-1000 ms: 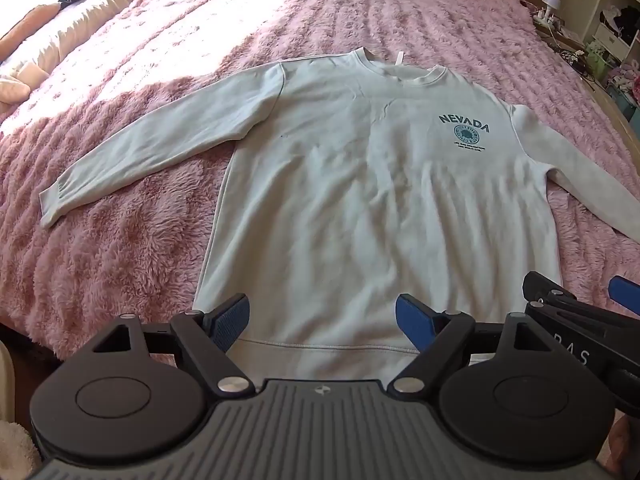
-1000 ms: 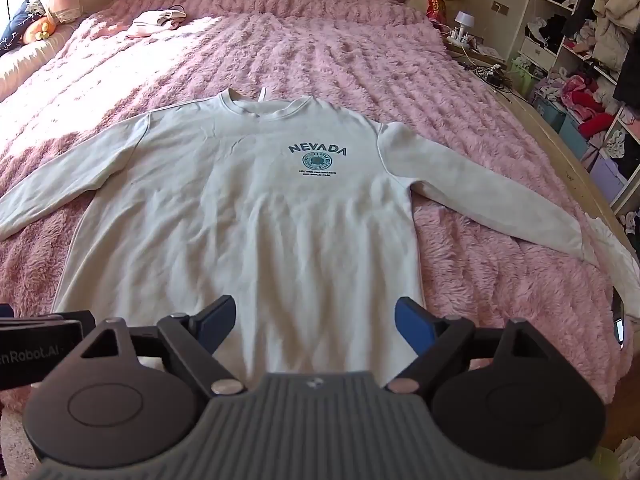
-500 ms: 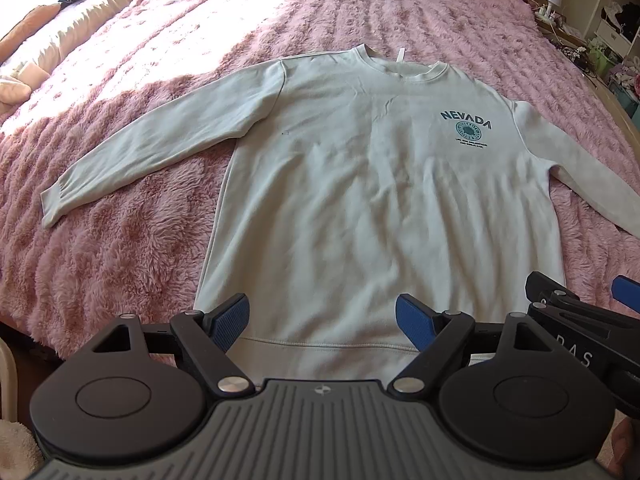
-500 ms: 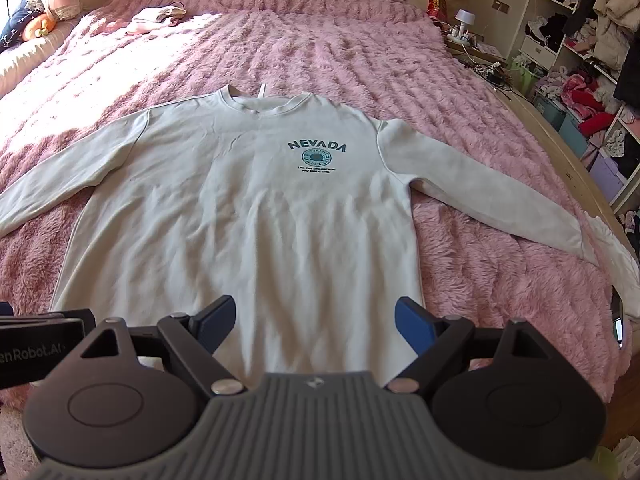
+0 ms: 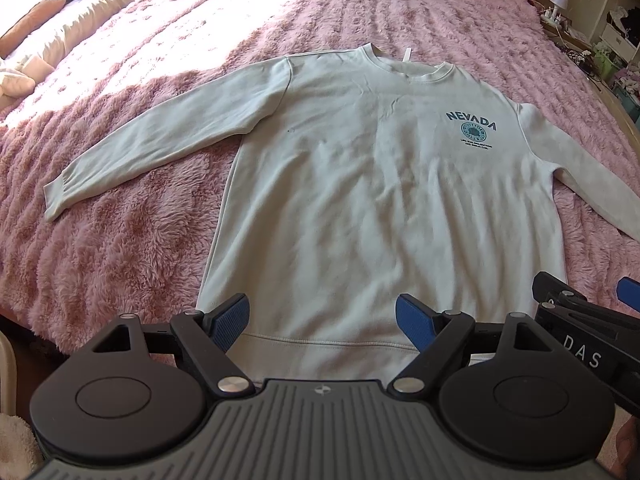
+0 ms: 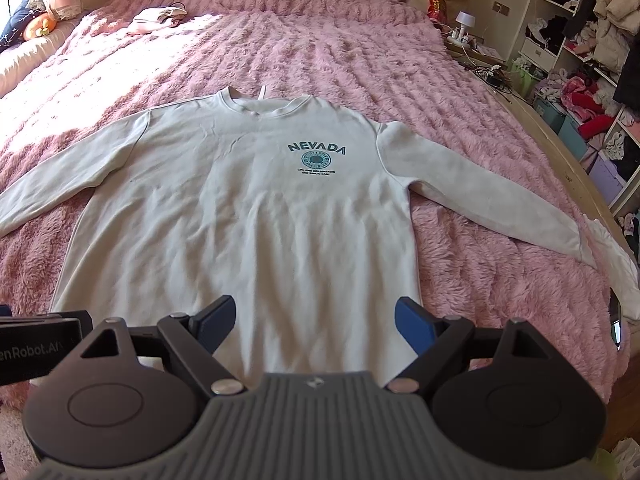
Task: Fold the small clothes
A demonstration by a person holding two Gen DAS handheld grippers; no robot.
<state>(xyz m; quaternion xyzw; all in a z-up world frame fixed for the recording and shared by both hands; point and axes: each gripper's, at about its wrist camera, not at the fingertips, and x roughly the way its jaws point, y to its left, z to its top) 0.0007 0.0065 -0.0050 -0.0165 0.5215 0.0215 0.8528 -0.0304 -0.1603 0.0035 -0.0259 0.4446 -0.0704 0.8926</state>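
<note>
Sweatshirt (image 5: pixel 380 200) lies flat, face up, on the pink fuzzy bed (image 5: pixel 120 240), both sleeves spread out to the sides, collar far from the cameras, hem nearest. "NEVADA" print (image 6: pixel 316 148) sits on the chest. Left claw (image 5: pixel 322 320) is wide open, holding nothing, hovering over the hem's left half. Right claw (image 6: pixel 314 320) is also wide open and empty, over the hem's right half. The two claws are side by side; each shows at the edge of the other's view. Small pink folded item (image 6: pixel 158 18) lies near the headboard. Cluttered shelves (image 6: pixel 592 60) stand right of the bed.
</note>
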